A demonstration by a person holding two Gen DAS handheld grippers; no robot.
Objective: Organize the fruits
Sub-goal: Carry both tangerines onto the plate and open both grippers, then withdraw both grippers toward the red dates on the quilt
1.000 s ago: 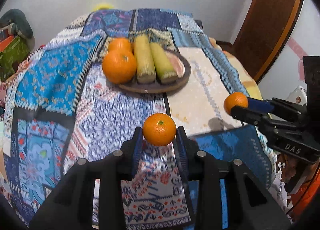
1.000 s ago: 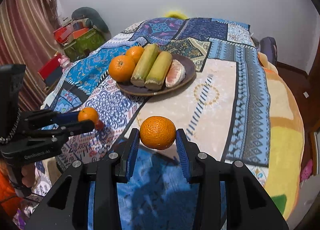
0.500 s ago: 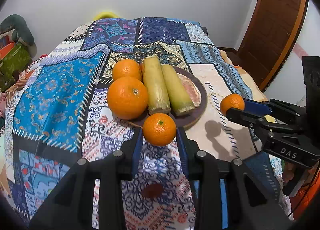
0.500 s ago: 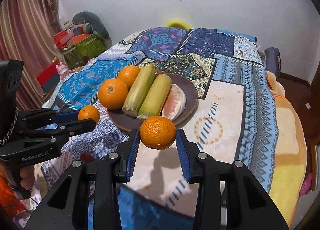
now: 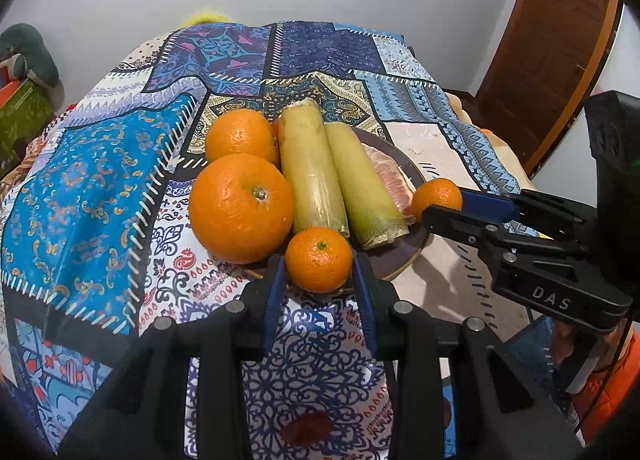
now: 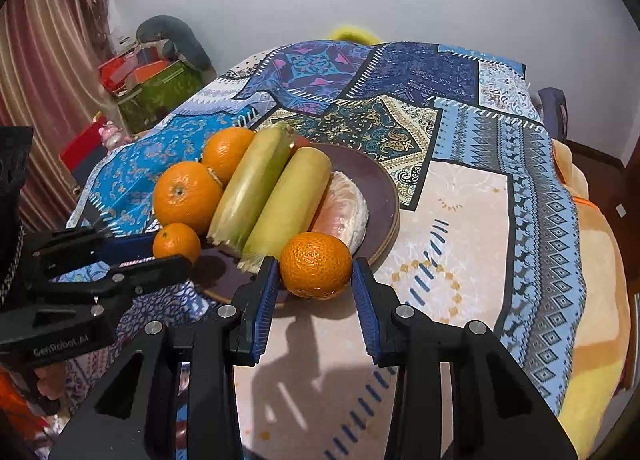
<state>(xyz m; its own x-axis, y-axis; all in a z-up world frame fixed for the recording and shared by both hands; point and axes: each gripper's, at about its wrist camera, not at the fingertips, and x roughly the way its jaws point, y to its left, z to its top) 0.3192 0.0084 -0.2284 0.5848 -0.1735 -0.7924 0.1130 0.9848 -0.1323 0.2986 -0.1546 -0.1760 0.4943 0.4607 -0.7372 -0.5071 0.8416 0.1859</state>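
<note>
My left tongs (image 5: 319, 284) clench a small mandarin (image 5: 319, 259) between their blue pads, holding it at the near rim of the dark round plate (image 5: 416, 176), just in front of the two yellow-green stalks (image 5: 312, 180) that lie side by side across the plate. My right tongs (image 6: 315, 292) grip a second, slightly larger mandarin (image 6: 315, 265) at the plate's near right edge, close against the pale peeled citrus segment (image 6: 344, 212). Two big oranges sit on the plate's left side, the nearer orange (image 5: 241, 207) touching the farther orange (image 5: 241, 136) behind it. From the left wrist camera the right tongs reach in from the side with their fruit beside the plate rim; from the right wrist camera the left tongs (image 6: 172, 252) do the same from the opposite side. Whether either mandarin rests on the plate or hangs just above it I cannot tell from these angles. The plate stands on a bed covered with a blue patchwork blanket (image 6: 500, 128). A dark wooden door (image 5: 560, 40) closes the right background.
</note>
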